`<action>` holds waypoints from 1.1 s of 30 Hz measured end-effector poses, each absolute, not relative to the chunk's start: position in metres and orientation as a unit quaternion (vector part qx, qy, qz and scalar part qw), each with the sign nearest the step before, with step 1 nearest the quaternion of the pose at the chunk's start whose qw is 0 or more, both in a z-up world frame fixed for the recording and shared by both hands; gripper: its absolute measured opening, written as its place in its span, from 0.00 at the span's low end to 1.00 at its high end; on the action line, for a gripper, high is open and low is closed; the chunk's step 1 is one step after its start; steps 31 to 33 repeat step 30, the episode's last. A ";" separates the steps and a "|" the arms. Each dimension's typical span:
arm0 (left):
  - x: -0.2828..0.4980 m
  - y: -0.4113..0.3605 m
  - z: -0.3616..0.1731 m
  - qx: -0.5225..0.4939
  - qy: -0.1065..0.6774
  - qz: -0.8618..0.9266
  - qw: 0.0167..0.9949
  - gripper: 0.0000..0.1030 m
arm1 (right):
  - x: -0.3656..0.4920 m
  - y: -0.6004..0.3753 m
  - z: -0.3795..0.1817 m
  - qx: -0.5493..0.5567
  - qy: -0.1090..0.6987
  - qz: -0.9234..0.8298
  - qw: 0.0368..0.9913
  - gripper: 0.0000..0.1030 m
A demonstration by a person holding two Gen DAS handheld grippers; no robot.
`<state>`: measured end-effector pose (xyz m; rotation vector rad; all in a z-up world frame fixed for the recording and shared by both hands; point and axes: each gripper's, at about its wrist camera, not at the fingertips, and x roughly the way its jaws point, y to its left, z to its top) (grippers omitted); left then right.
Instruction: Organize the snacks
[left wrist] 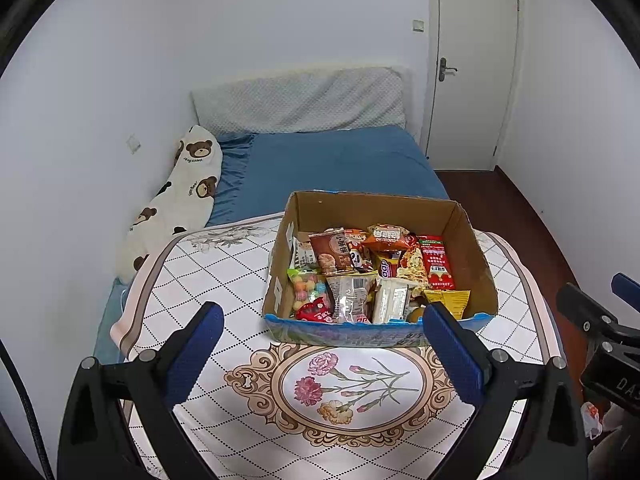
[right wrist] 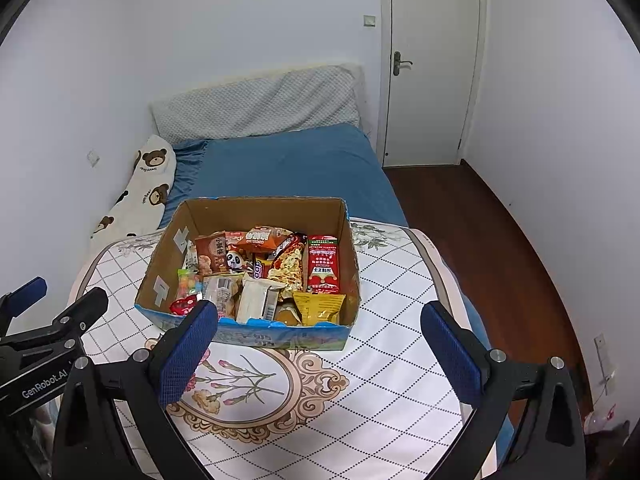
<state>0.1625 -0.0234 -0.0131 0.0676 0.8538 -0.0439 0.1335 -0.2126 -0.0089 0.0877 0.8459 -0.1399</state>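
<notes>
A cardboard box [left wrist: 472,248] with a blue printed front stands on a small table with a white flowered cloth [left wrist: 224,272]. It holds several snack packets, among them a red packet [left wrist: 438,262], a brown cookie packet [left wrist: 332,250] and a yellow packet [left wrist: 450,300]. My left gripper [left wrist: 322,318] is open and empty, hovering above the cloth just in front of the box. The box also shows in the right wrist view [right wrist: 164,264], where my right gripper [right wrist: 320,320] is open and empty in front of it. The red packet [right wrist: 324,264] lies at the box's right side.
A bed with a blue sheet [left wrist: 332,164] lies beyond the table, with a bear-print pillow [left wrist: 176,200] along the left wall. A white door [left wrist: 472,64] is at the back right. Dark wood floor [right wrist: 480,232] runs along the right. The other gripper shows at each view's edge.
</notes>
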 end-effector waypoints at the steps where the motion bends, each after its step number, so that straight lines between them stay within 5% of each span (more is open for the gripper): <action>1: 0.163 -0.024 -0.013 0.032 0.414 -0.022 0.909 0.99 | 0.133 -0.213 -0.009 0.043 0.409 -0.068 0.909 1.00; 33: 0.156 -0.023 -0.013 0.033 0.408 -0.026 0.912 0.99 | 0.132 -0.215 -0.006 0.036 0.409 -0.066 0.909 1.00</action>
